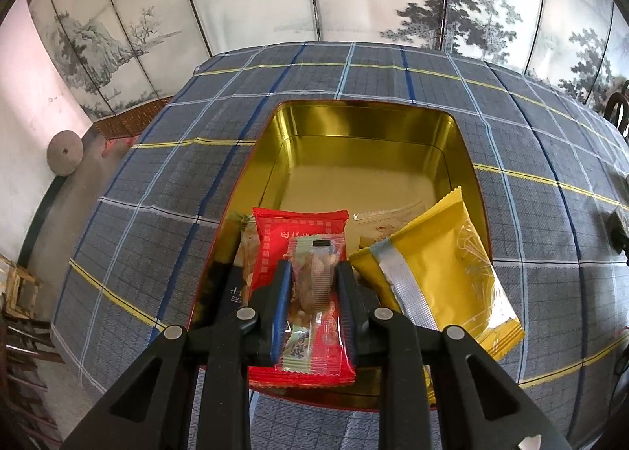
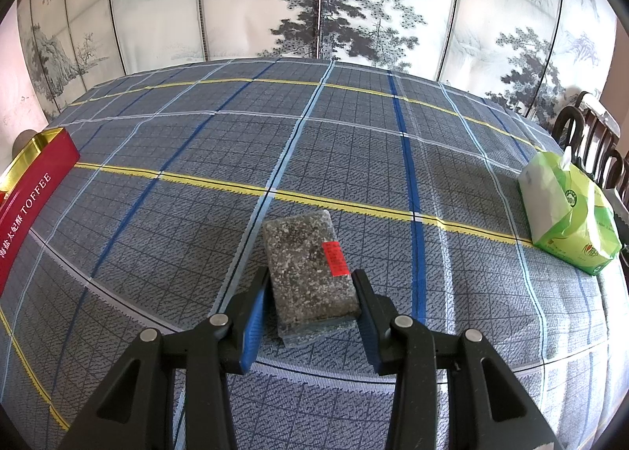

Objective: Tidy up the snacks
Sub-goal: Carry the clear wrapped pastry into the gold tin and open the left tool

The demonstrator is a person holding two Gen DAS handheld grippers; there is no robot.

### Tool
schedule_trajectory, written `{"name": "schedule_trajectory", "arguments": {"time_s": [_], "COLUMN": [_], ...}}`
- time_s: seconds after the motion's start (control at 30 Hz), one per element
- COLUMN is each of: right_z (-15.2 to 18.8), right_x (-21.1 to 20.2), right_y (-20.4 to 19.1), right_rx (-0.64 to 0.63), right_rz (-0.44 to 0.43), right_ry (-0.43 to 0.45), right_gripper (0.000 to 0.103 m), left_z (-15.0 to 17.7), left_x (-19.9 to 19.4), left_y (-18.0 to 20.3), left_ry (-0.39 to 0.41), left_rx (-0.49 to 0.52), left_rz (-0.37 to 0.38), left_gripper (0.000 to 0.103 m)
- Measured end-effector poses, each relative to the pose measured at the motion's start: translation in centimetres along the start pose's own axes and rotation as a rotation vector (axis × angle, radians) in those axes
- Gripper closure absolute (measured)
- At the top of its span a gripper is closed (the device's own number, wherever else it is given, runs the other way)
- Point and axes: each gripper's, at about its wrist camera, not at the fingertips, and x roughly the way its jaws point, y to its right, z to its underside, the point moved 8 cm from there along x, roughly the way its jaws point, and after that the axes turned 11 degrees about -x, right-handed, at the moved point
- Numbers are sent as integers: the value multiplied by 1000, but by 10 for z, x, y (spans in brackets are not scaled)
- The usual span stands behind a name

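The left gripper (image 1: 313, 273) clamps a clear nut packet (image 1: 312, 292) lengthwise over the tin (image 1: 365, 135); the right gripper (image 2: 310, 284) grasps a speckled sesame bar (image 2: 306, 277) pointing away, beside the tin marked "TOFFEE".

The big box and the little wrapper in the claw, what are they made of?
The box looks like metal tin: its shiny gold inside mirrors light like polished metal. The small wrapper in the left gripper seems thin clear plastic film; the snack shows through, and its ends are crimped.

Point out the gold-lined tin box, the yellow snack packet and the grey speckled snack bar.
Gold-lined tin box (image 1: 365, 131), left wrist view, far inner wall.
Yellow snack packet (image 1: 444, 257), left wrist view, middle of its face.
Grey speckled snack bar (image 2: 304, 265), right wrist view, middle of its top.
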Motion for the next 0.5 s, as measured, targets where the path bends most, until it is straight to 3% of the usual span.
{"name": "schedule_trajectory", "arguments": {"time_s": [0.5], "right_z": [0], "right_x": [0], "right_y": [-1], "right_rx": [-1], "right_rz": [0], "right_ry": [0], "right_gripper": [62], "left_z": [1], "left_x": [0], "left_y": [1], "left_ry": [2], "left_rx": [13], "left_rz": [-8], "left_gripper": [79]}}
